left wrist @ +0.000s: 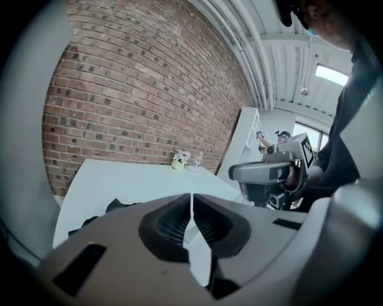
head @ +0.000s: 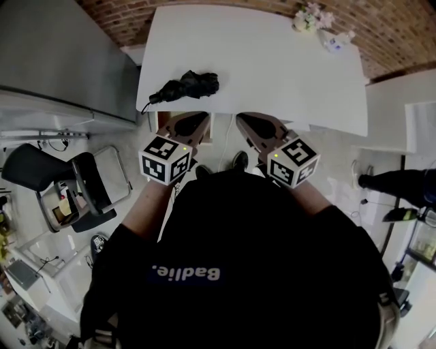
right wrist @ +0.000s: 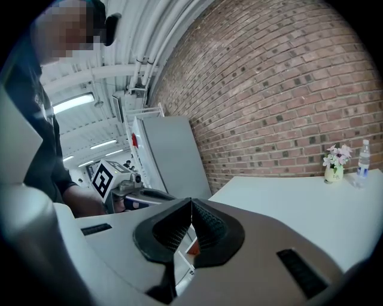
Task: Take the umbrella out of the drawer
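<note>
The black folded umbrella [head: 187, 86] lies on the white table [head: 272, 61], near its front left edge; in the left gripper view the umbrella [left wrist: 114, 207] shows just past the jaws on the left. My left gripper [head: 197, 117] hangs at the table's front edge, a little nearer than the umbrella and apart from it, its jaws [left wrist: 191, 197] shut with nothing between them. My right gripper [head: 243, 118] is held beside it at the same edge, also shut and holding nothing [right wrist: 191, 203]. I cannot make out a drawer in any view.
A small flower vase [head: 306, 19] and a water bottle [head: 334, 41] stand at the table's far right corner by the brick wall. A grey cabinet [head: 54, 61] stands left of the table, with a black chair [head: 68, 184] on the floor below it.
</note>
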`<state>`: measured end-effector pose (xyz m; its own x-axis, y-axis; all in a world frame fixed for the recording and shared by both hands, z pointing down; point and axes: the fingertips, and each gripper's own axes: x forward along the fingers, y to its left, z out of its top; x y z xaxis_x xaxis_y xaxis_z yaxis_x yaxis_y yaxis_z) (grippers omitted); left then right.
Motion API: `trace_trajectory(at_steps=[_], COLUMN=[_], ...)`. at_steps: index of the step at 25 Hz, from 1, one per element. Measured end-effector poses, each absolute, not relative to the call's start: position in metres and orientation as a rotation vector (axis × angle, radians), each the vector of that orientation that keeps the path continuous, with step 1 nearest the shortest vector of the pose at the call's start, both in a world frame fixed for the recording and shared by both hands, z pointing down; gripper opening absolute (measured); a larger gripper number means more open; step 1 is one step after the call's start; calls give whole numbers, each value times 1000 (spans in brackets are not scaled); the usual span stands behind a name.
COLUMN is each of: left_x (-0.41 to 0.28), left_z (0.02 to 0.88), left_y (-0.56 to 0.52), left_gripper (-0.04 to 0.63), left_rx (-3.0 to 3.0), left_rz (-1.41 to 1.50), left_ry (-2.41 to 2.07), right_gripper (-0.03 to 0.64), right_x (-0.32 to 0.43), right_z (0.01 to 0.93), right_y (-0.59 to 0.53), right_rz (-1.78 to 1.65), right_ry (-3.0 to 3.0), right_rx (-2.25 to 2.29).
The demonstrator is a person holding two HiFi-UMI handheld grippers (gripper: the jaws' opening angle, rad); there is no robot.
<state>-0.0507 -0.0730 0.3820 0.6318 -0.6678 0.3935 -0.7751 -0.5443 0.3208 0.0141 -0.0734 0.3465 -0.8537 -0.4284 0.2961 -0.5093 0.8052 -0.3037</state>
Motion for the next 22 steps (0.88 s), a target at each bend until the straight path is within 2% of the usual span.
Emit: trace_trajectory(at_steps=[2,22], left_x=[-50,-27], left_z=[379,346], left_y=[-68,-56], left_gripper=[2,2], left_rx=[2385,2441], left_rz=[281,163], left_ry=[-1134,-1094], right_gripper=[29,29], right_x=[13,11], right_z=[347,342], right_y=[-72,-67], right_rz=[553,550], right_ry=[-2785,-2821], right_rx=[724,673])
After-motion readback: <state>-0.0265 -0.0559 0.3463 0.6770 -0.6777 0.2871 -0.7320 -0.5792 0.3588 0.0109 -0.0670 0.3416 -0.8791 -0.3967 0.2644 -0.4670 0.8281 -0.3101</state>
